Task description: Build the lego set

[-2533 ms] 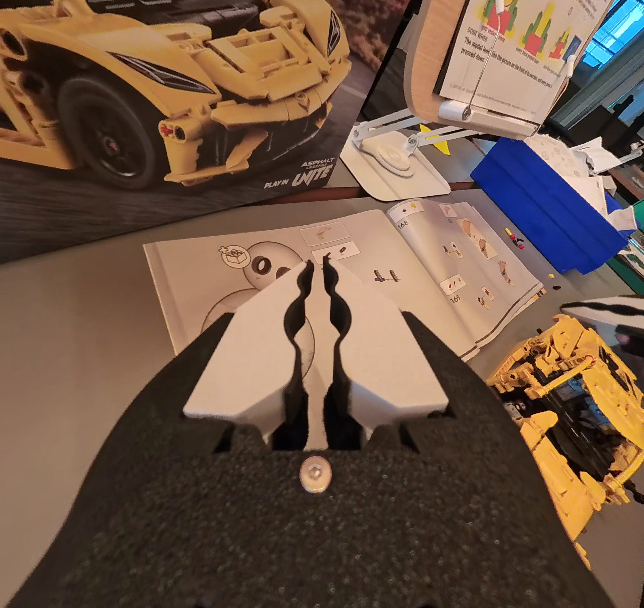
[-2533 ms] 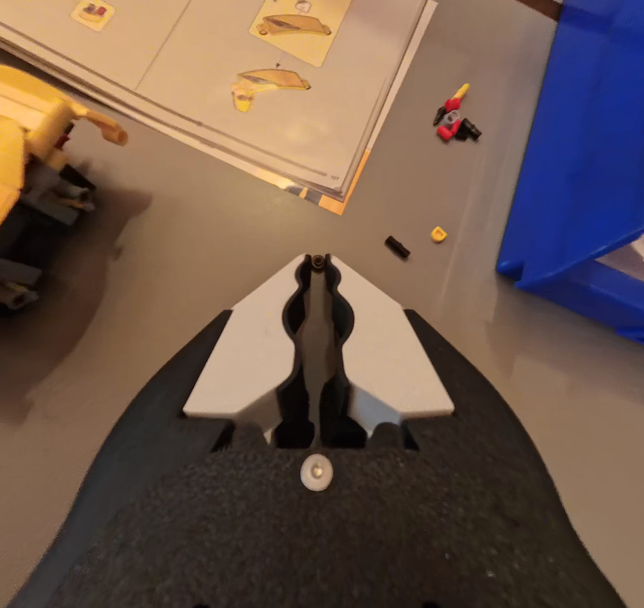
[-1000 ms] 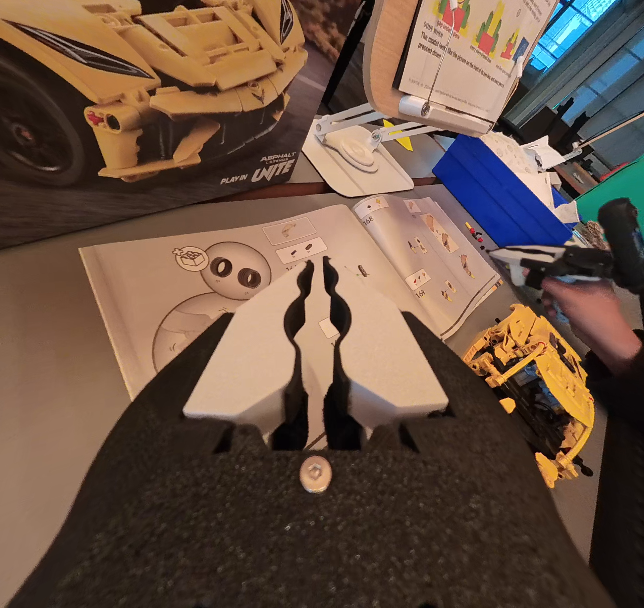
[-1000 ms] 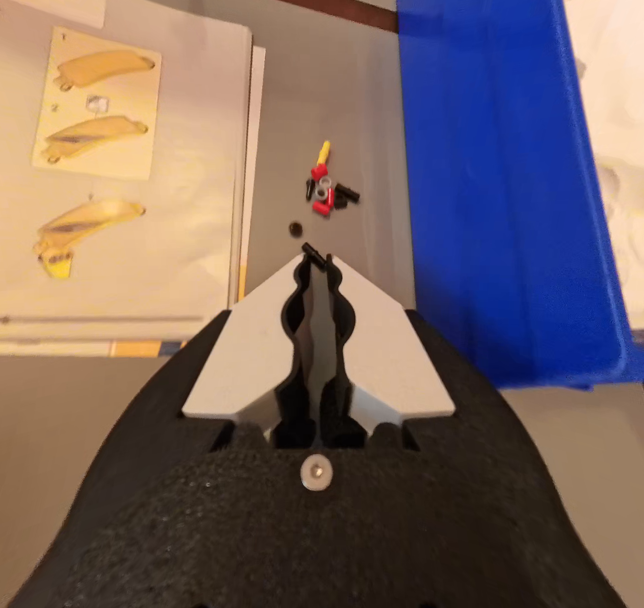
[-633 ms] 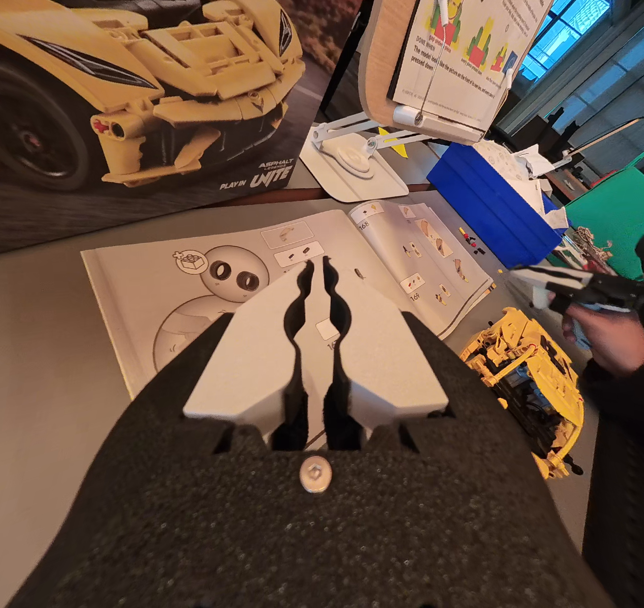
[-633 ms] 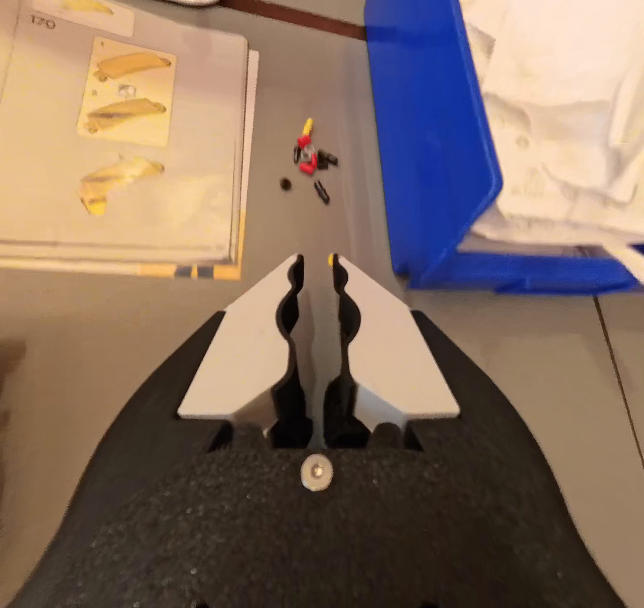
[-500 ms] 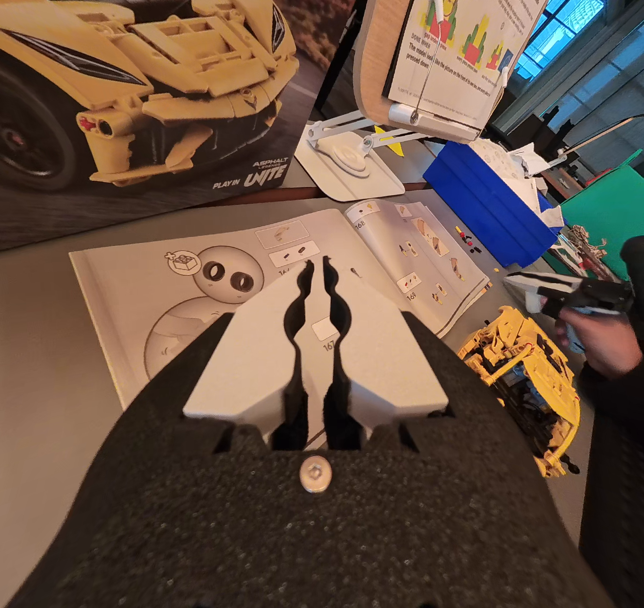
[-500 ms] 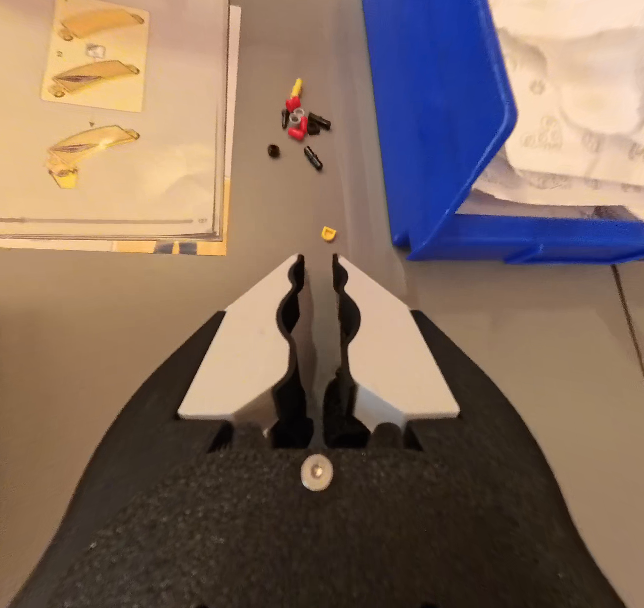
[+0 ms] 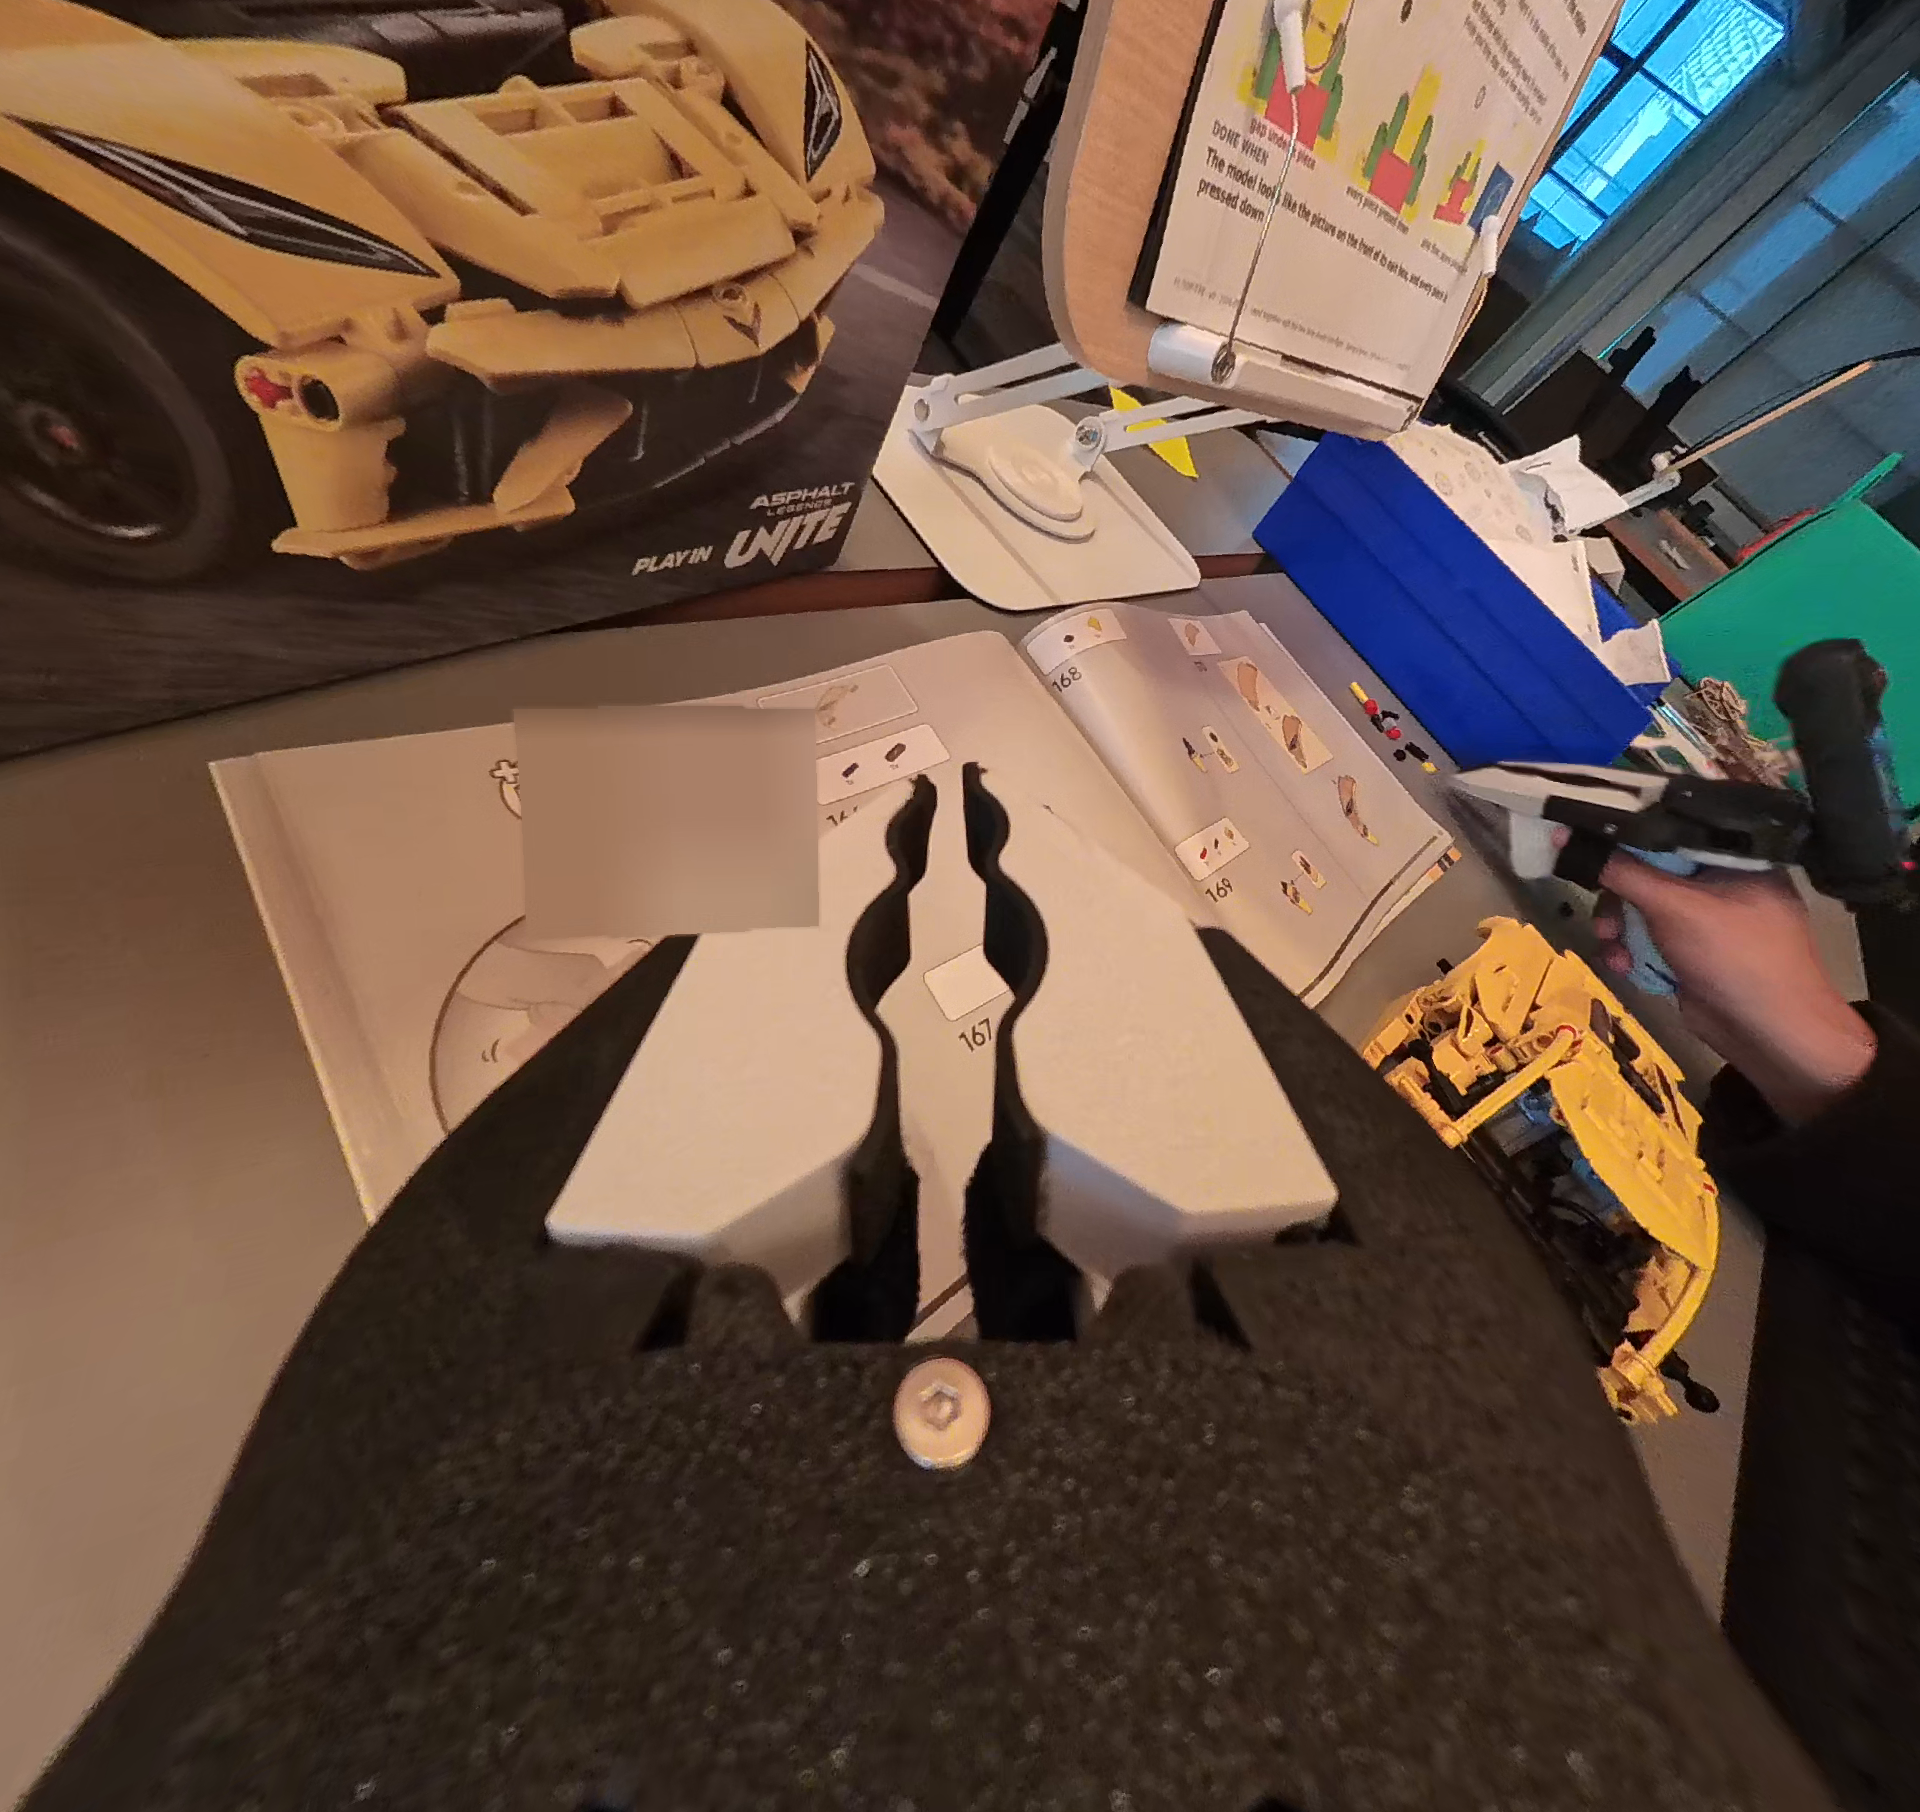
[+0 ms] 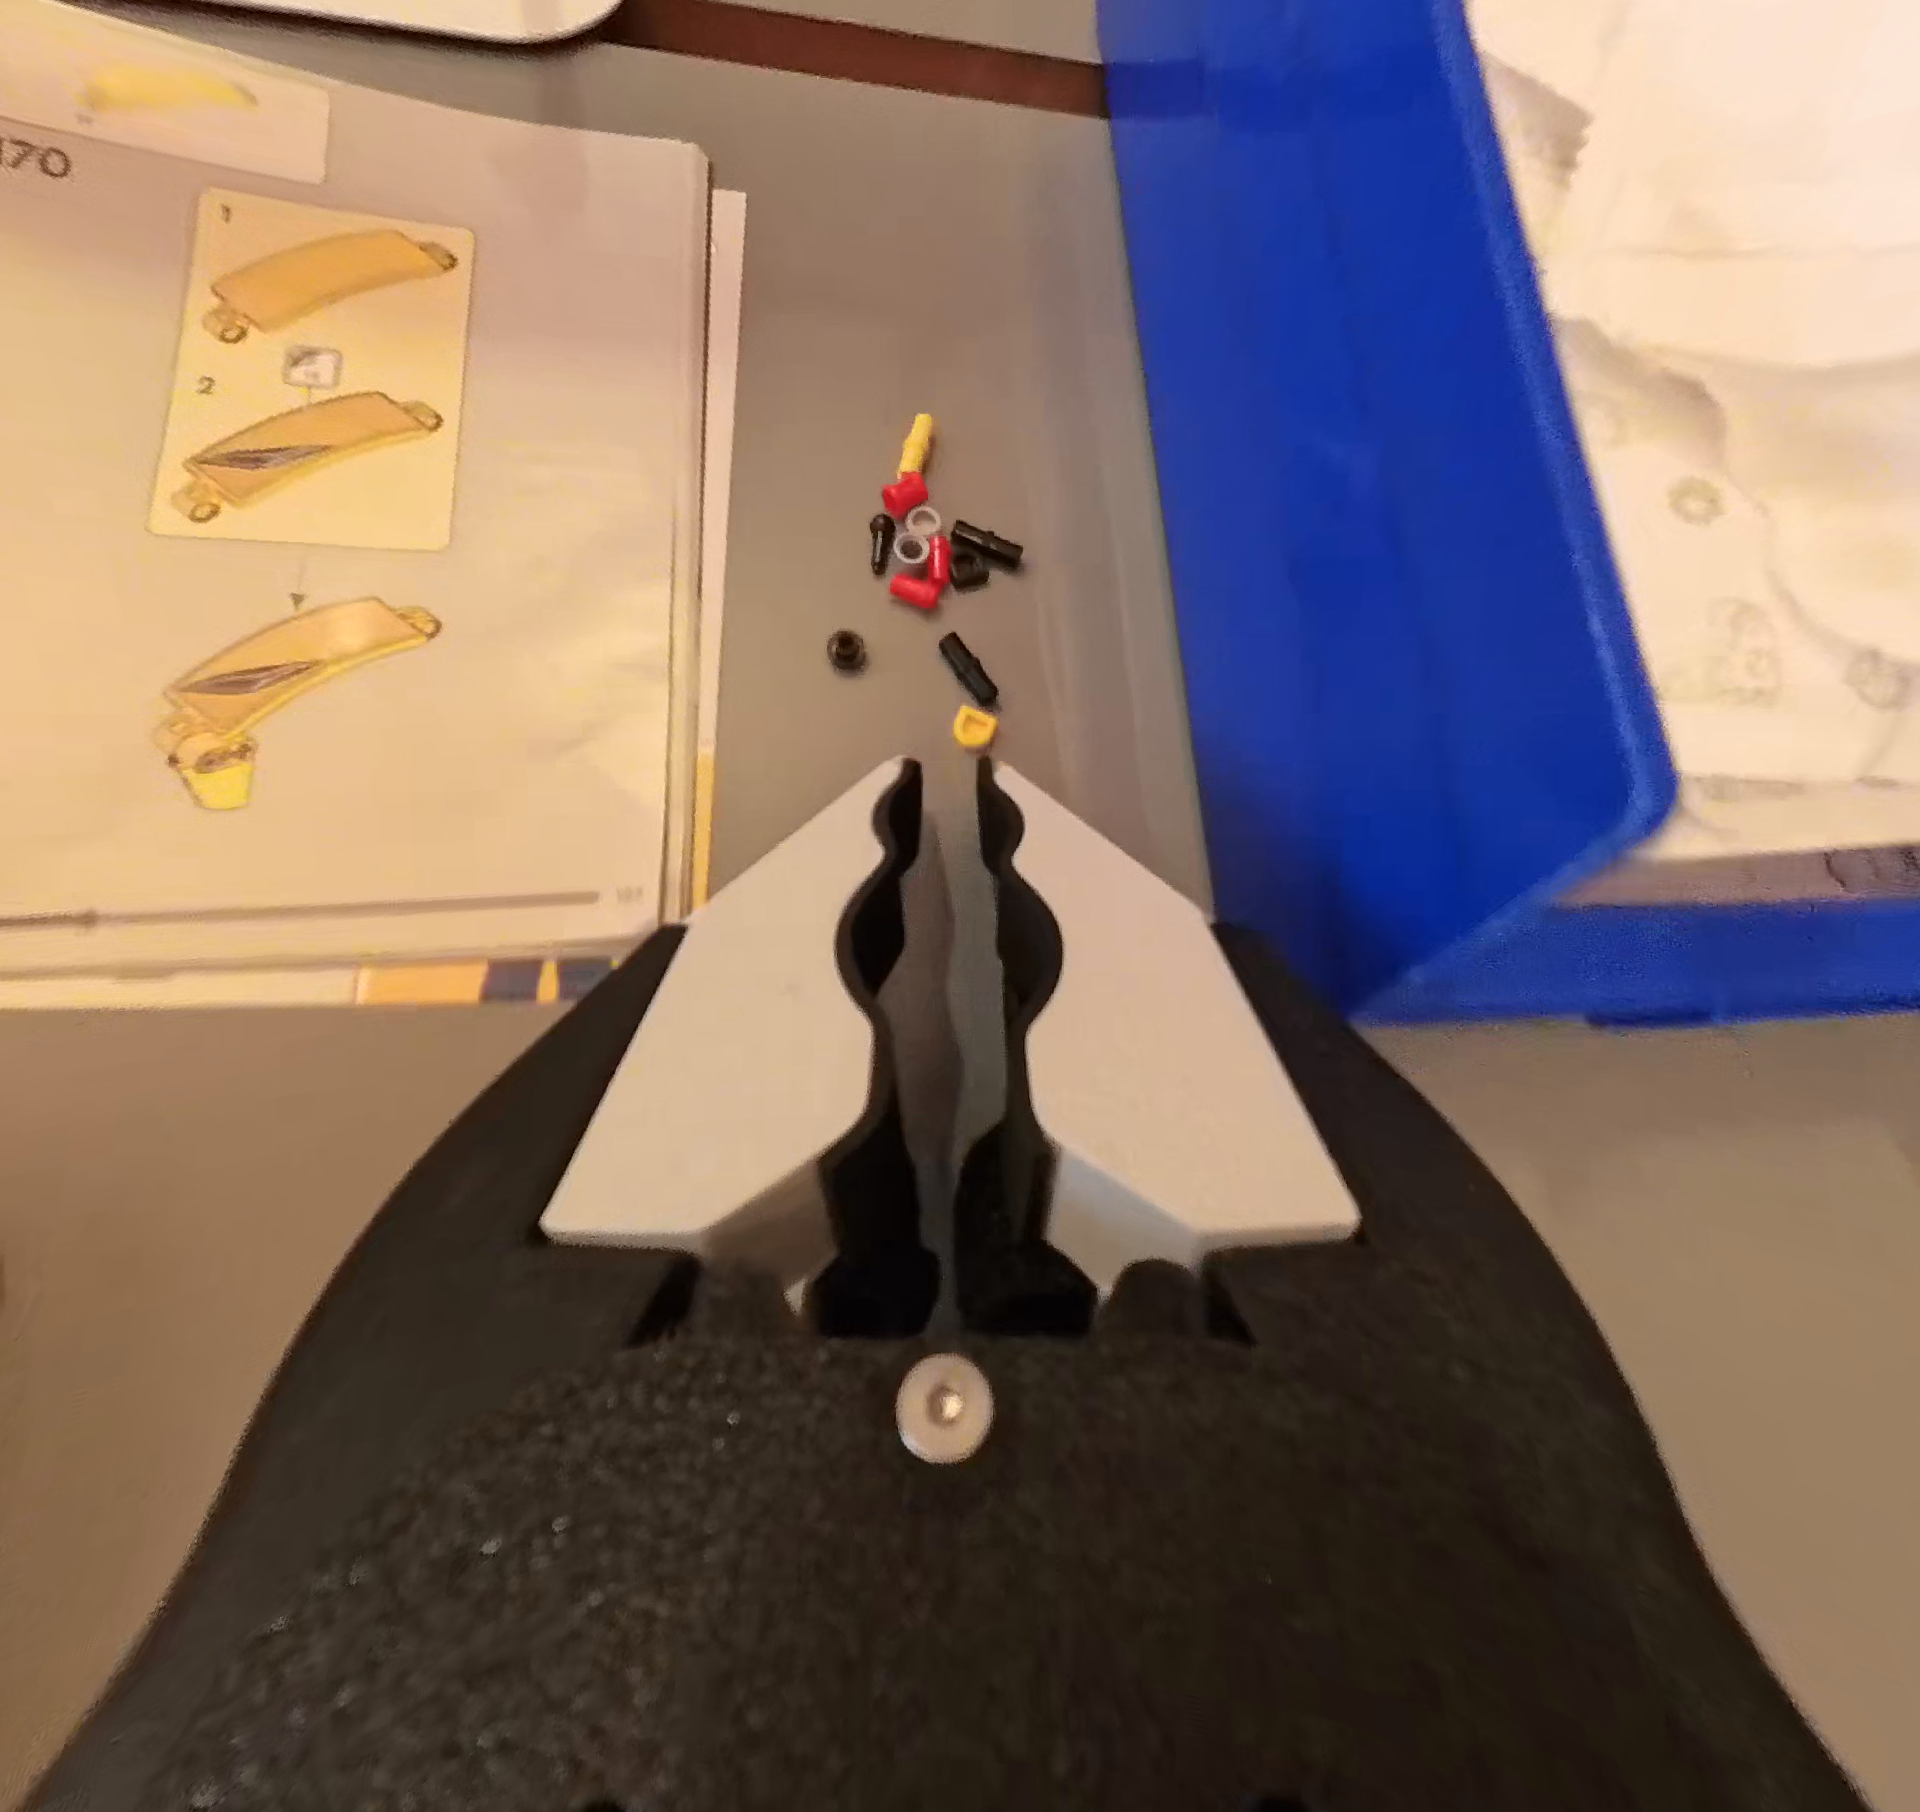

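My right gripper (image 10: 948,765) is open by a narrow gap and empty, low over the grey table. A small yellow piece (image 10: 975,728) lies just beyond its right fingertip. A black pin (image 10: 968,666), a black bush (image 10: 847,648) and a cluster of red, black and yellow bits (image 10: 925,536) lie farther ahead. My left gripper (image 9: 940,775) hovers over the open instruction booklet (image 9: 1143,775), its jaws a narrow gap apart and empty. The part-built yellow car (image 9: 1538,1139) sits to its right. The right gripper (image 9: 1465,786) also shows there, held in a hand.
A blue bin (image 10: 1351,412) holding white bags stands right of the loose pieces. The booklet (image 10: 416,515) lies to their left. The set's box (image 9: 416,256) stands at the back. A sheet holder on a white base (image 9: 1039,515) is behind the booklet. My hands' fingertips stand some 50 cm from each other.
My right gripper opened and left the black pin on the table by the pile. It then drew back, came forward again, and its jaws narrowed. The left gripper barely moved.
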A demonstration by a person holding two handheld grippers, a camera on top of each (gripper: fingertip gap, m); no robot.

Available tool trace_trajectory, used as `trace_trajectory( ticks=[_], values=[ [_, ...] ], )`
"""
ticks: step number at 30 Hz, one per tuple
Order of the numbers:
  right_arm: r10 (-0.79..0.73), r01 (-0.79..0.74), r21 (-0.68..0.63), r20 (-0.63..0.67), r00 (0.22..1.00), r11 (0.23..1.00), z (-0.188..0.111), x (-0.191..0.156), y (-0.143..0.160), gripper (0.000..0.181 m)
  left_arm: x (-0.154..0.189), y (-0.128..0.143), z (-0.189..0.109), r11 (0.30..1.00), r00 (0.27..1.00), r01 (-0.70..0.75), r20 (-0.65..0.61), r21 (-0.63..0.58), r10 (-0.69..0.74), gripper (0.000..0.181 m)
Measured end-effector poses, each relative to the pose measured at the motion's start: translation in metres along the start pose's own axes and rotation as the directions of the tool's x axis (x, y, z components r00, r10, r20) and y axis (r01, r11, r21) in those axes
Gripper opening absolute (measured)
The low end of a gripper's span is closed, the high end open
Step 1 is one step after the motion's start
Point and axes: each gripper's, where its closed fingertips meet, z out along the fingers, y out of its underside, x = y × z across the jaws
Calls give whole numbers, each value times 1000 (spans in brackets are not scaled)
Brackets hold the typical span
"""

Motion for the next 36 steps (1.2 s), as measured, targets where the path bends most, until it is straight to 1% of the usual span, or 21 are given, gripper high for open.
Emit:
trace_trajectory(
  ticks=[2,4,7,10,11,13,14,17,19,21,23,24,27,33,36],
  values=[
    [3,-2,-18,22,1000,1000,-14,0,12,12,-1,0,-1,1000,1000,2,2,3,-2,5],
    [12,-11,-21,49,999,1000,-34,0,27,14,-2,0,-1,1000,1000,9,0,2,-9,5],
    [1,0,-28,36,999,1000,-62,15,52,18,-3,0,-2,1000,1000,14,0,4,-14,5],
    [37,-34,-30,88,995,999,-76,21,67,27,-1,1,0,1000,1000,18,-8,-1,-18,5],
    [36,-35,-18,100,994,999,-76,21,69,28,0,2,1,1000,1000,17,-10,-3,-17,5],
    [2,1,-34,89,996,999,-72,26,74,32,1,4,3,1000,1000,14,-13,-11,-14,5],
    [-14,18,-37,104,994,999,-71,24,76,34,1,4,4,1000,1000,12,-13,-13,-12,5],
    [-11,18,-49,143,990,999,-74,21,81,33,0,4,3,1000,1000,9,-9,-12,-9,5],
    [-8,14,-44,143,990,999,-74,26,84,32,-1,3,2,1000,1000,13,-7,-7,-13,5],
    [6,0,-38,170,985,999,-73,23,83,32,-1,2,1,1000,1000,17,-9,-1,-17,5],
    [-12,18,-27,184,983,999,-73,20,81,30,0,3,2,1000,1000,19,-13,-6,-20,5],
    [-33,37,-20,174,984,999,-71,20,81,28,0,4,3,1000,1000,17,-13,-9,-17,5],
    [-55,57,-13,141,988,998,-69,22,80,7,0,4,3,1000,1000,12,-9,-10,-12,5],
    [-122,122,2,115,986,992,-52,12,61,7,-1,2,2,1000,1000,20,-10,-5,-20,5],
    [-118,115,31,126,985,993,-35,0,37,7,0,2,2,1000,1000,16,-10,-5,-16,5]
  ],
)
